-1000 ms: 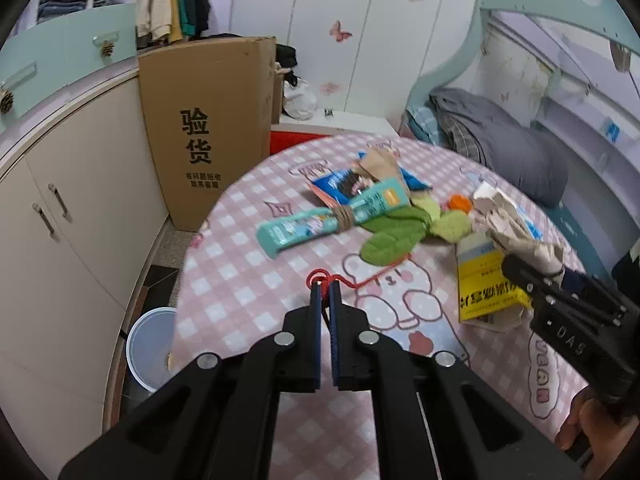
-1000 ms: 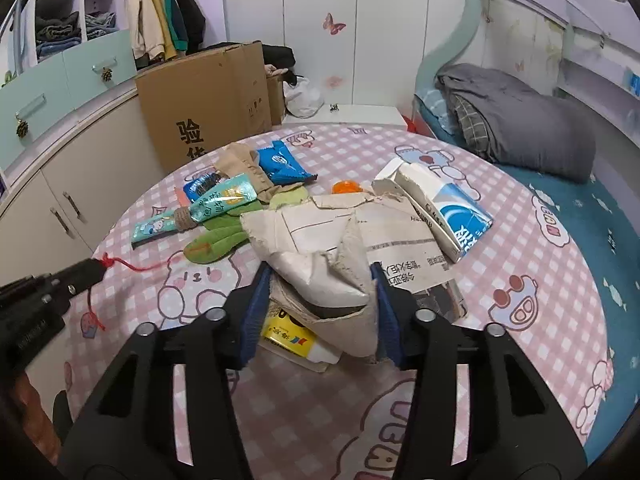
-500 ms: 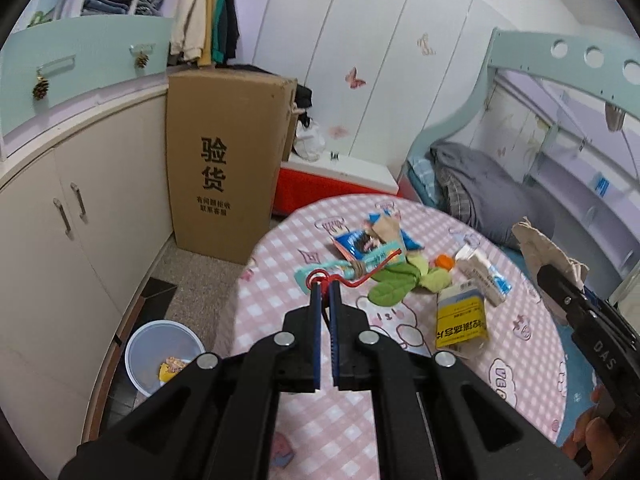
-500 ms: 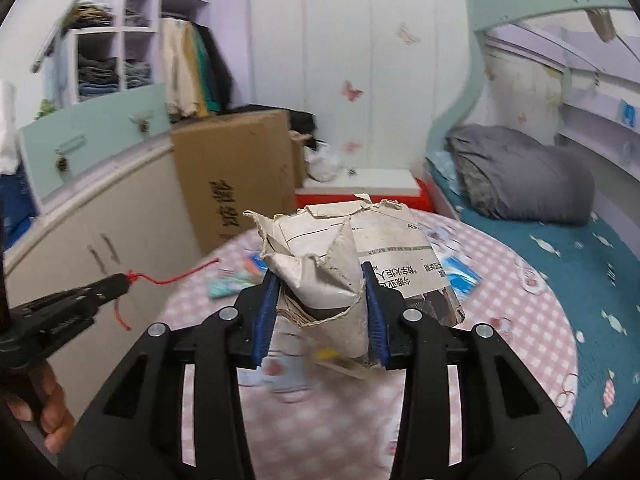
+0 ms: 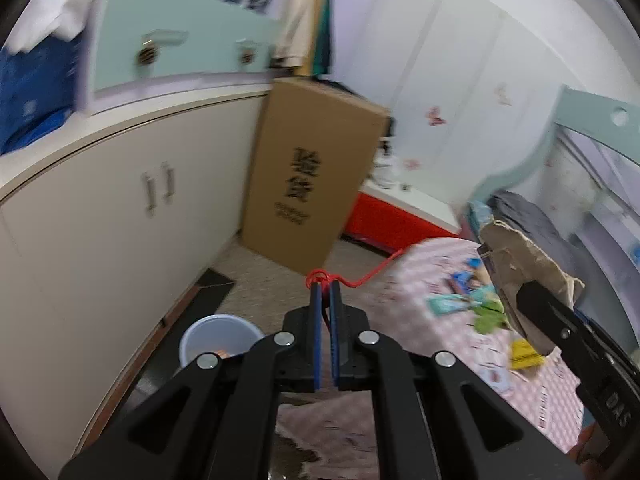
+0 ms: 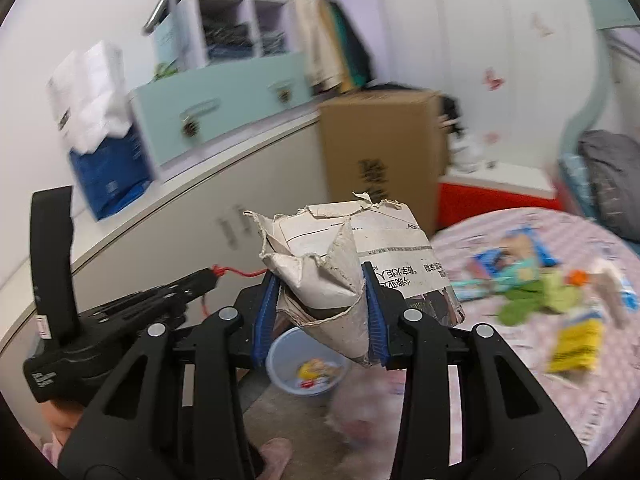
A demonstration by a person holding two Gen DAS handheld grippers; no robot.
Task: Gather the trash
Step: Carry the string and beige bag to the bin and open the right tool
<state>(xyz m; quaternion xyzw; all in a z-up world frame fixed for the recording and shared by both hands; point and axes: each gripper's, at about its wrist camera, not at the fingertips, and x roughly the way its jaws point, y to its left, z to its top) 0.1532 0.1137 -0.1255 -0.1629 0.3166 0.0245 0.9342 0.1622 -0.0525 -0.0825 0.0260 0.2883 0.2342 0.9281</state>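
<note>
The torn paper package [image 6: 344,280] sits pinched between the blue pads of the right gripper [image 6: 318,316], carried in the air off the edge of the pink checked table [image 6: 560,392]. The red string [image 5: 352,278] is clamped in the left gripper [image 5: 325,300], whose jaws are pressed together on it; its loose end trails off toward 2 o'clock in the left wrist view.

What the drop turns on is the pale blue bin [image 6: 308,364] on the floor. In the right wrist view it lies directly under the package, at 6 o'clock from the jaws, so the right hand looks the nearer. In the left wrist view the bin [image 5: 220,340] sits at 8 o'clock from the fingertips, a little off to the side.

Much is blurred. The package and gripper body hide part of the bin's rim. The remaining wrappers [image 6: 516,268] on the table are smeared, and their kinds are hard to make out.
</note>
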